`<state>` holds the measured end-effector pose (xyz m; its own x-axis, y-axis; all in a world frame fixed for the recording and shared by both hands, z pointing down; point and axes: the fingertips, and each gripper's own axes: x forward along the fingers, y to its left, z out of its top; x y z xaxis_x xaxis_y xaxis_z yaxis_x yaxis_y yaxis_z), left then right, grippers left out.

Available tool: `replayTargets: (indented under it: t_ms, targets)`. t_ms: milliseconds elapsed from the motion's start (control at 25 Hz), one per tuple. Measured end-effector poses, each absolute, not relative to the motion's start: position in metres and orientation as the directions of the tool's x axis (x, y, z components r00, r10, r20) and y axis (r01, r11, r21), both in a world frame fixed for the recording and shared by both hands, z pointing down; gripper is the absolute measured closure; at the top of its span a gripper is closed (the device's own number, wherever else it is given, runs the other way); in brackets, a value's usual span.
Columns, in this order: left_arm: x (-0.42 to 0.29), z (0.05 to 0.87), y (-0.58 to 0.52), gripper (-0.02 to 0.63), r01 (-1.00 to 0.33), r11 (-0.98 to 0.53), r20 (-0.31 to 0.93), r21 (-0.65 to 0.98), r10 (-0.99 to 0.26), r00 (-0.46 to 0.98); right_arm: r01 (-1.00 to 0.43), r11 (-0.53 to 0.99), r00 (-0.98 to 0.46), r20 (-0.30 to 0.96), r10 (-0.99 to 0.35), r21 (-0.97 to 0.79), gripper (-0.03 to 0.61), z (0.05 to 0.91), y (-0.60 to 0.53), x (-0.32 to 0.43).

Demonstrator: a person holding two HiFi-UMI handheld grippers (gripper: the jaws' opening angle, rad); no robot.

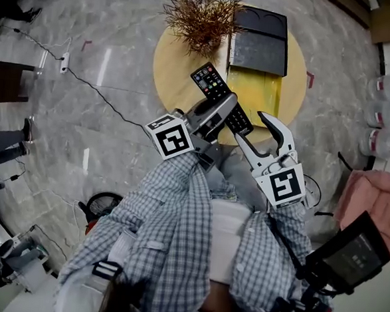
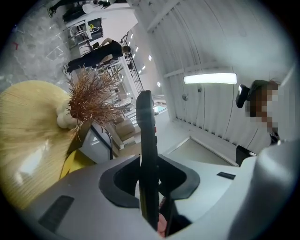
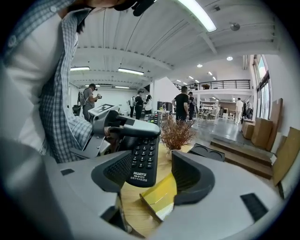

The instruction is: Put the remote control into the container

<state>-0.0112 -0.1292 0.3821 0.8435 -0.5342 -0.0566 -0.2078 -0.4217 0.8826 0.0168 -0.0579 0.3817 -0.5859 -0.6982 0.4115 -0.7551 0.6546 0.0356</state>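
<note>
Checked sleeves [image 1: 171, 210] lead to the left gripper [image 1: 218, 113], clamped across the remote control [image 1: 212, 82], which is in the air above the table [image 1: 169, 67]. Held edgewise, it could pivot and miss the yellow container [image 1: 253, 93]. Its lower end sits just beside the right gripper [image 1: 253, 131], whose jaws stand apart (gripping nothing).

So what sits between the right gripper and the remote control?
Nothing. In the right gripper view the remote control, held by the left gripper, hangs its lower end directly between the right gripper's open jaws.
</note>
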Motion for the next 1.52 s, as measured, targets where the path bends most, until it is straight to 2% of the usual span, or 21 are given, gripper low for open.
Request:
replayTargets:
  t_ms: [160, 320, 840, 1040, 1320, 1520]
  targets:
    - [-0.009, 0.389, -0.133, 0.500, -0.216, -0.409, -0.045, 0.887, -0.541, 0.840, -0.784, 0.619, -0.531, 0.467, -0.706, 0.045, 0.325, 0.397, -0.059, 0.013]
    - [-0.009, 0.397, -0.137, 0.500, -0.246, -0.389, -0.013, 0.888, -0.556, 0.831, -0.754, 0.649, -0.527, 0.498, -0.689, 0.099, 0.324, 0.406, -0.063, 0.008]
    - [-0.003, 0.413, -0.151, 0.499, -0.266, -0.309, 0.021, 0.913, -0.616, 0.788, -0.710, 0.694, -0.484, 0.633, -0.604, 0.119, 0.305, 0.444, -0.077, 0.012]
    - [-0.001, 0.414, -0.152, 0.499, -0.263, -0.297, 0.022, 0.918, -0.624, 0.781, -0.688, 0.703, -0.457, 0.645, -0.612, 0.179, 0.307, 0.447, -0.081, 0.014]
    - [0.004, 0.419, -0.155, 0.500, -0.273, -0.288, 0.037, 0.918, -0.622, 0.782, -0.695, 0.705, -0.455, 0.669, -0.587, 0.145, 0.318, 0.453, -0.086, 0.021]
    - [0.008, 0.423, -0.158, 0.499, -0.198, -0.265, 0.006, 0.944, -0.584, 0.811, -0.693, 0.709, -0.466, 0.669, -0.578, 0.130, 0.322, 0.454, -0.089, 0.025]
